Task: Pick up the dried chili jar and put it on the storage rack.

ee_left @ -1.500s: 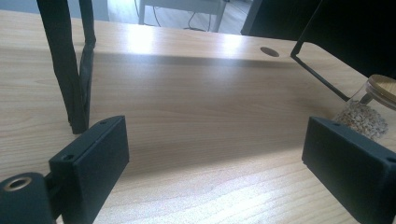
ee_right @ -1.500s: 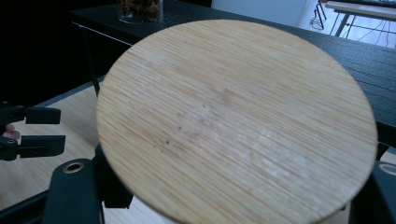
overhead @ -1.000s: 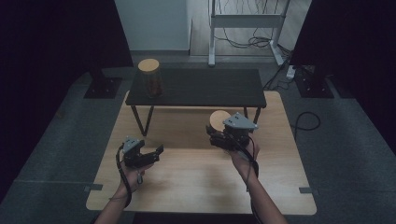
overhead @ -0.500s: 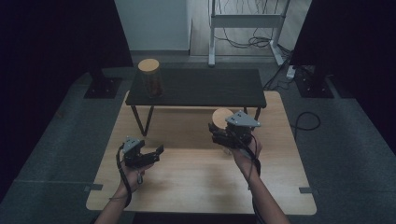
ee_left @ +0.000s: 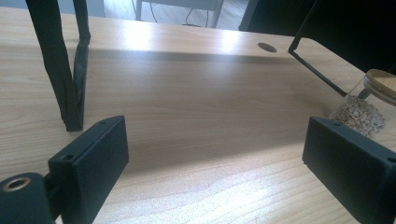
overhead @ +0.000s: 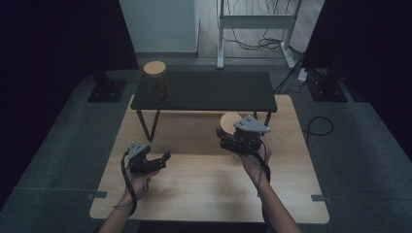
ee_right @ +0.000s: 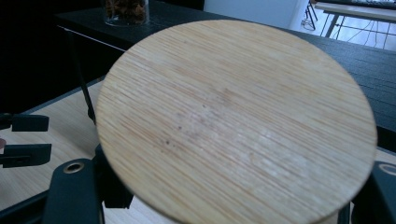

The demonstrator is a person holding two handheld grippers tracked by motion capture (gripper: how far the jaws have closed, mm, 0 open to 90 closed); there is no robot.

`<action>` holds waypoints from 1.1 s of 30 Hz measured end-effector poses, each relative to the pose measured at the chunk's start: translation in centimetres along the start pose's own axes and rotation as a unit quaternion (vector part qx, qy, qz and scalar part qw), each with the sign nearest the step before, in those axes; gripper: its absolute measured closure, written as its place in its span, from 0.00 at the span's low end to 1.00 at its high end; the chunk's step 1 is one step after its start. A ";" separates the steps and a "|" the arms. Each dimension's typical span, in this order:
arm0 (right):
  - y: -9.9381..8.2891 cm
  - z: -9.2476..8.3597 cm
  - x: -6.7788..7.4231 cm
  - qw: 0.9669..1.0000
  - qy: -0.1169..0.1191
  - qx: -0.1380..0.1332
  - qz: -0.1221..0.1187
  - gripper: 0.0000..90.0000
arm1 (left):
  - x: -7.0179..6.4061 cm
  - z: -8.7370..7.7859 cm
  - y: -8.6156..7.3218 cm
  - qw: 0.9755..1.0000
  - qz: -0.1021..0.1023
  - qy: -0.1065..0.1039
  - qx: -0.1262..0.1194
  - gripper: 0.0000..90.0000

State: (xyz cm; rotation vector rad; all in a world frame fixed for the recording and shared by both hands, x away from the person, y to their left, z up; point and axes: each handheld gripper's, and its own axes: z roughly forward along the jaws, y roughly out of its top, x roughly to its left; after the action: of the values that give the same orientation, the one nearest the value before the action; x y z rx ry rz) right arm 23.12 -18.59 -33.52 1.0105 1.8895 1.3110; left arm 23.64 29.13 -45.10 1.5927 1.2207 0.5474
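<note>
Jar (overhead: 228, 127) with round bamboo lid, clamped in right tool (overhead: 232, 141); left tool (overhead: 158, 160) apart.

High view looks down; gripper views sit low, sharing the table (overhead: 204, 194) (wooden).

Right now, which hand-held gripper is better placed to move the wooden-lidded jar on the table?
Right. The right hand-held gripper is already shut on the wooden-lidded jar. The left hand-held gripper stands open with bare wooden table between its jaws, apart from the jar.
</note>
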 end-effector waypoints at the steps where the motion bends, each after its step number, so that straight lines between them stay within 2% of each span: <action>1: 0.0 0.0 0.0 1.000 0.000 0.000 -0.001 0.28 | 0.0 0.0 0.0 1.000 0.000 0.000 0.000 0.07; 10: 0.3 -0.2 0.1 1.000 -0.001 -0.009 -0.005 0.29 | 0.0 0.0 0.0 1.000 -0.002 0.001 0.000 0.07; 33: 3.1 0.4 0.5 0.999 -0.006 -0.023 -0.026 0.29 | 0.2 -0.3 0.1 1.000 -0.007 0.002 -0.007 0.07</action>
State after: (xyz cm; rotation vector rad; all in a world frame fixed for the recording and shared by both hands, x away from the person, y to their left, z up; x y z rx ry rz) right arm 23.99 -17.34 -30.80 0.9382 1.8559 1.3086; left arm 23.52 29.48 -44.90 1.5718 1.2278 0.5493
